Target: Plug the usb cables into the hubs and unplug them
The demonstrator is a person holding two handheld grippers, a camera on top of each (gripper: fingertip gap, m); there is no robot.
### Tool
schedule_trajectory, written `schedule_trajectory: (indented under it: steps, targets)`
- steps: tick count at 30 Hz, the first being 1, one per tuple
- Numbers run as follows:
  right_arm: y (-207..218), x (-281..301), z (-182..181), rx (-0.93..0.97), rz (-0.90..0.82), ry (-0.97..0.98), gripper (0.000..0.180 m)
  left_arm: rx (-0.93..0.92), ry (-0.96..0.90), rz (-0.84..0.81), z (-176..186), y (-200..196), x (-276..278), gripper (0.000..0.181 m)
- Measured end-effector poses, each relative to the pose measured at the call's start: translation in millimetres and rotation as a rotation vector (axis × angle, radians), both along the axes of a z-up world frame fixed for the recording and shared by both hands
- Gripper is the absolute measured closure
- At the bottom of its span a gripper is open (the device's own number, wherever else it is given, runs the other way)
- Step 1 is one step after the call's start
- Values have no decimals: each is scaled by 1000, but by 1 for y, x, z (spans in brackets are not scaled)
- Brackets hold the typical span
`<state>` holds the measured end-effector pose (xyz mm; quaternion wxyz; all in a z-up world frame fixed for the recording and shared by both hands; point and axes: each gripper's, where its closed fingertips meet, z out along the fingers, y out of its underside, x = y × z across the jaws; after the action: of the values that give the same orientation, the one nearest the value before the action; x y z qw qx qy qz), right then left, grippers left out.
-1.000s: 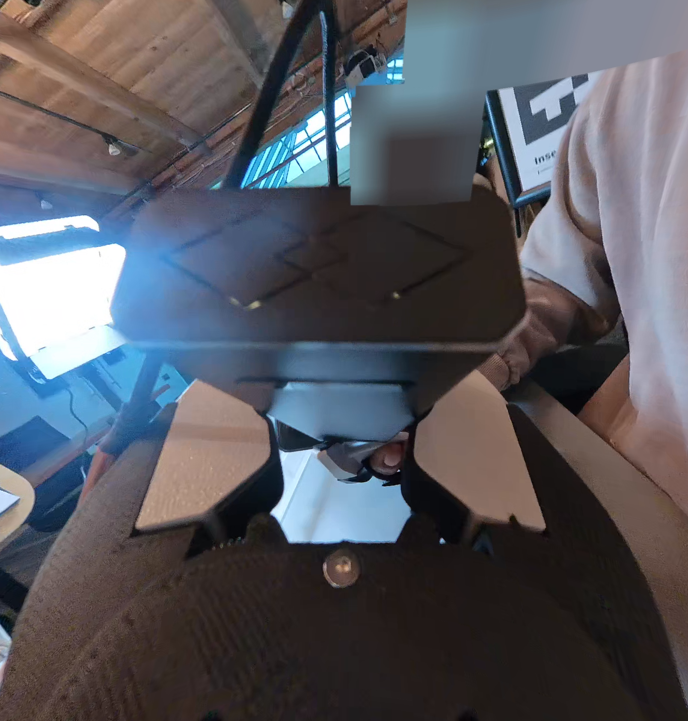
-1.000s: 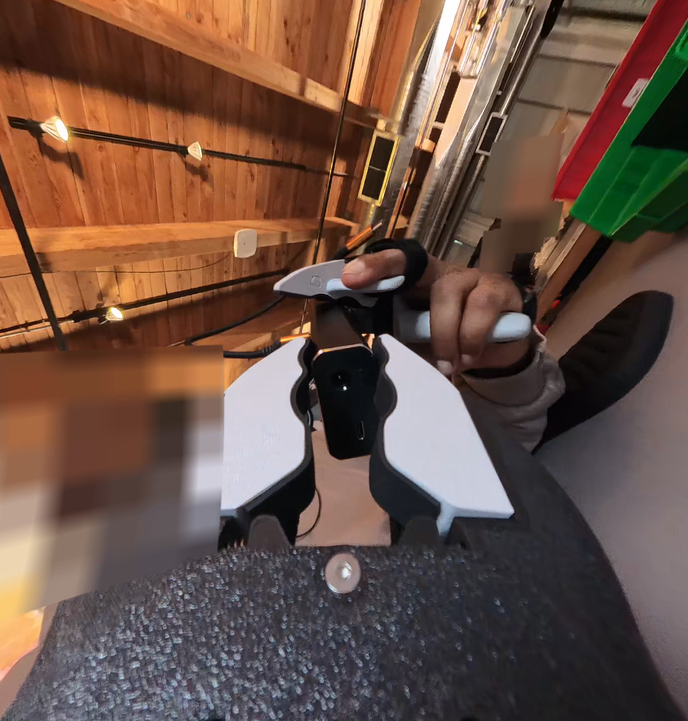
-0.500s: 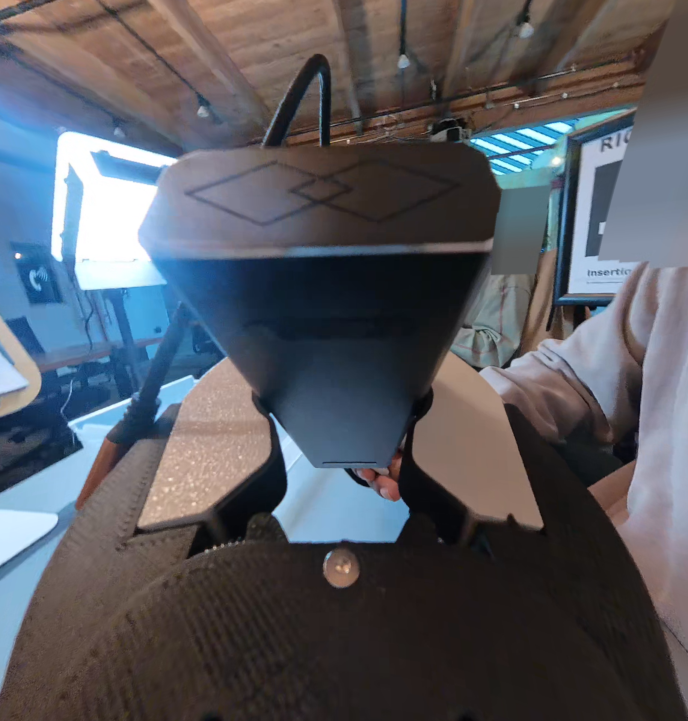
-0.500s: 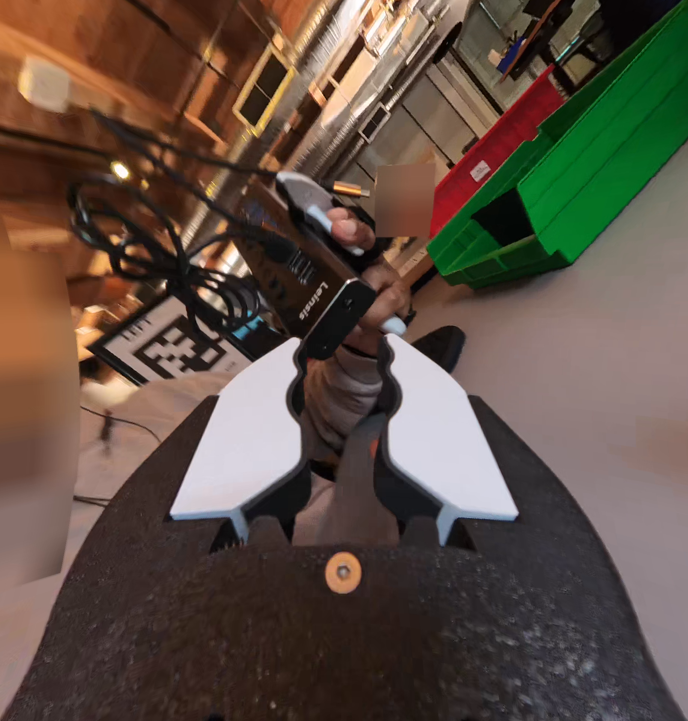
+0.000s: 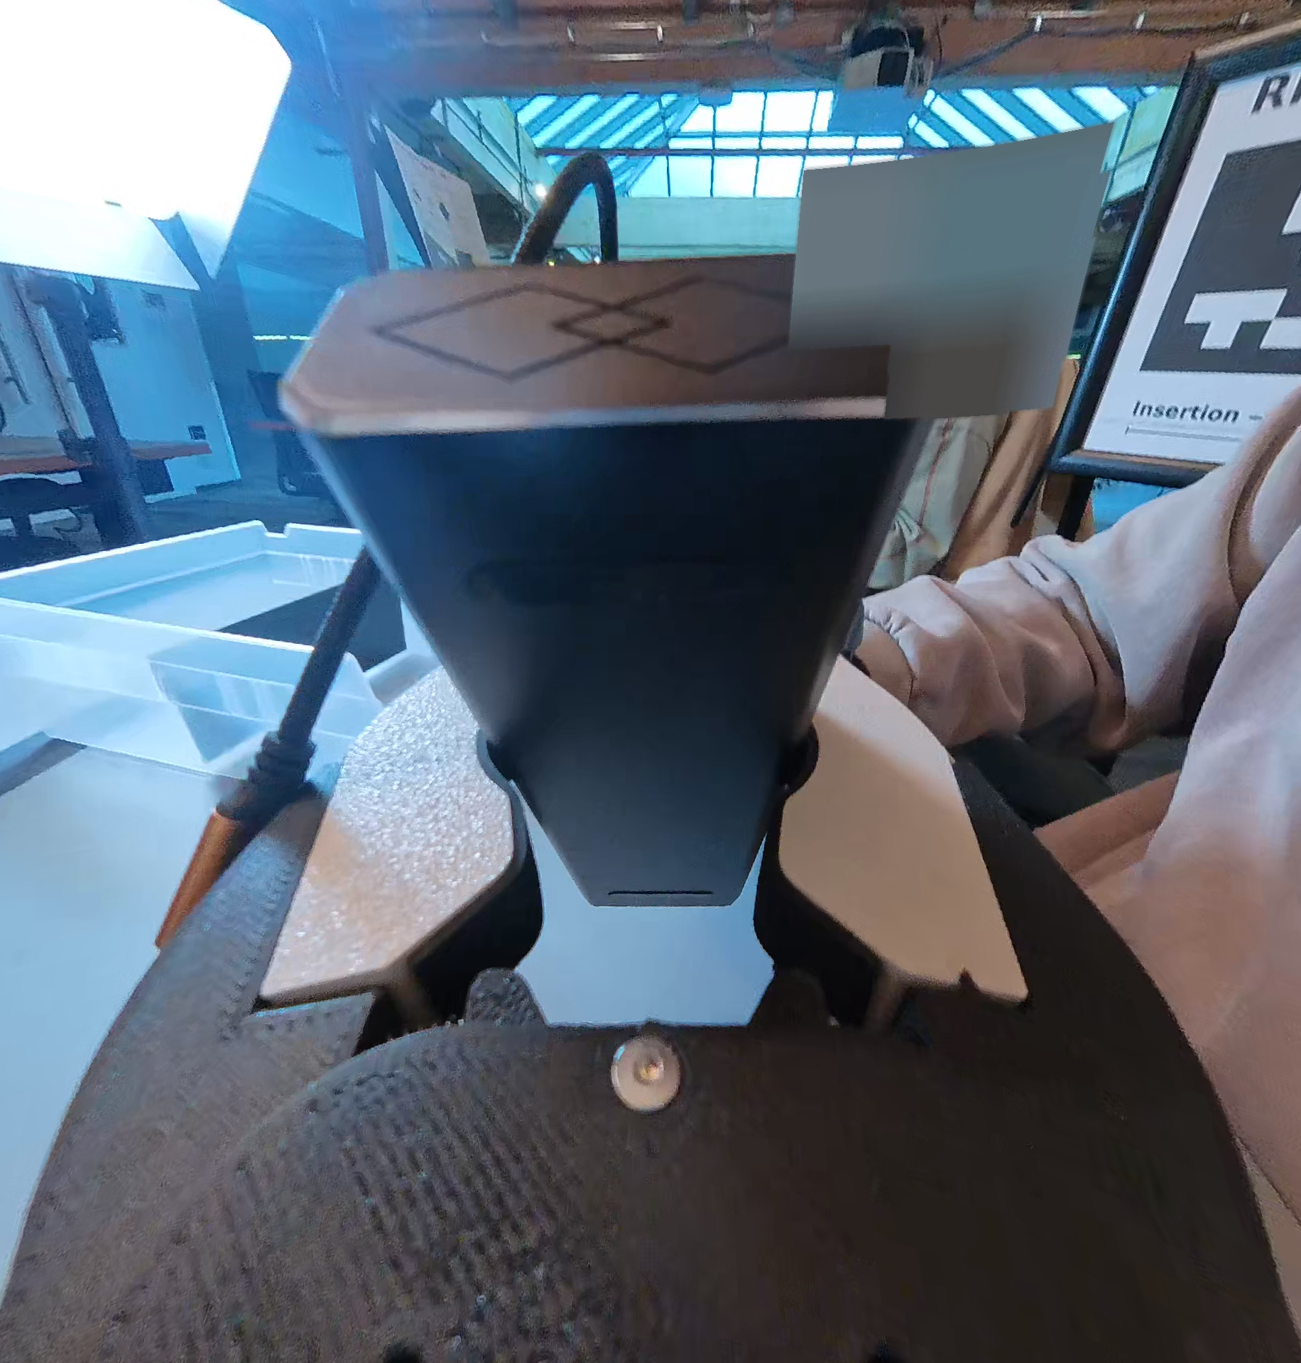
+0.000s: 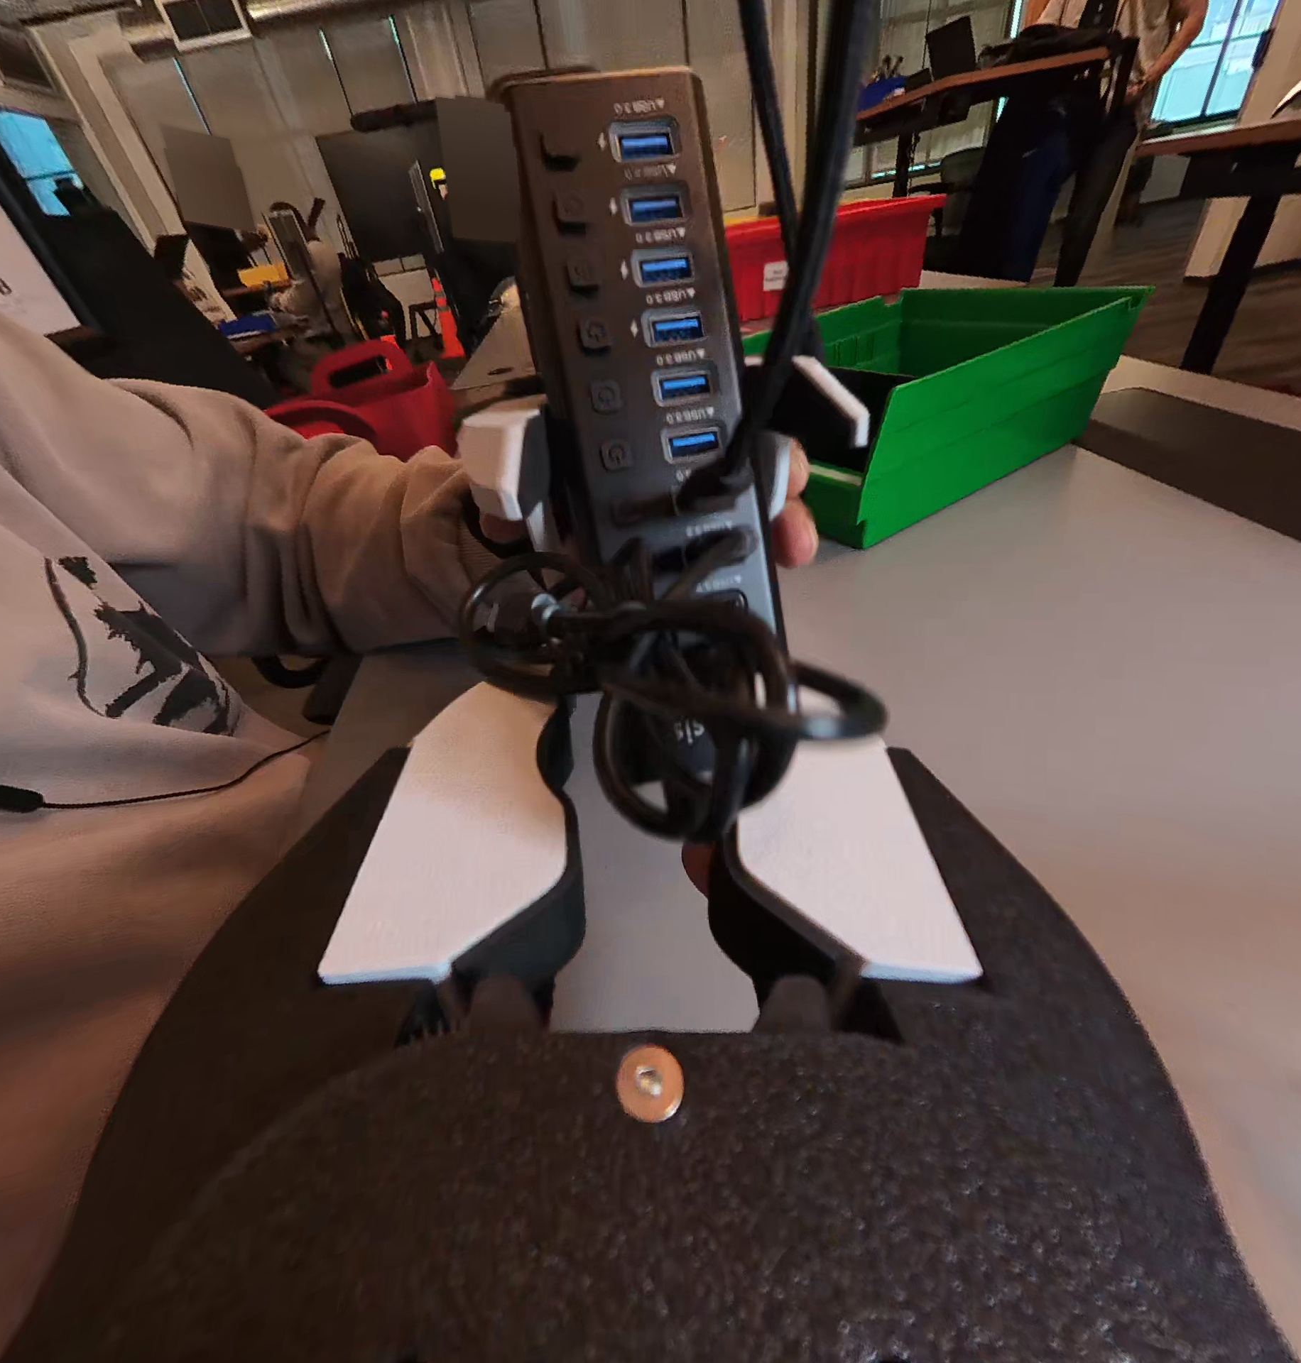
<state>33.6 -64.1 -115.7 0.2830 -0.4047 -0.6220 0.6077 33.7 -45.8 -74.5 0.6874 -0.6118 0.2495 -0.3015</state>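
In the left wrist view my left gripper (image 5: 647, 782) is shut on a black USB hub (image 5: 633, 590), seen from its plain back, with a black cable (image 5: 315, 701) beside it. In the right wrist view the same hub (image 6: 633, 310) stands upright, showing a column of blue ports. The left gripper's white fingers (image 6: 492, 457) clamp its sides. Black cables (image 6: 802, 221) hang down its front and a tied coil (image 6: 670, 664) covers its lower end. My right gripper (image 6: 647, 767) is open, with the coil and the hub's lower end loosely between its fingertips.
A grey table (image 6: 1075, 664) carries a green bin (image 6: 965, 413), with a red bin (image 6: 854, 251) behind it. A person's sleeve (image 6: 227, 516) is at the left. In the left wrist view there are clear trays (image 5: 190, 590) and a framed marker sign (image 5: 1260, 258). One gripper's finger ends stand about 4 centimetres off the other's.
Both views swung down from the ceiling to table level. The right gripper's jaws widened off the hub's end. The hub turned upright with its ports facing the right camera.
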Motion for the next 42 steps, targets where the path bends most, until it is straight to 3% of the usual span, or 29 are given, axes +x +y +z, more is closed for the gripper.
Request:
schedule_trajectory:
  steps: [9, 23, 36, 42]
  targets:
    - [-7, 5, 3, 25, 32, 36, 152, -68, 78, 0, -20, 5, 7, 109]
    - [11, 1, 4, 53, -73, 39, 149, -60, 73, 16, -17, 5, 3, 109]
    - [3, 3, 9, 24, -44, 74, 145, -75, -37, -107, -10, -6, 17, 109]
    - [-8, 7, 5, 74, -13, 76, 151, -67, -32, -182, -12, -15, 30, 109]
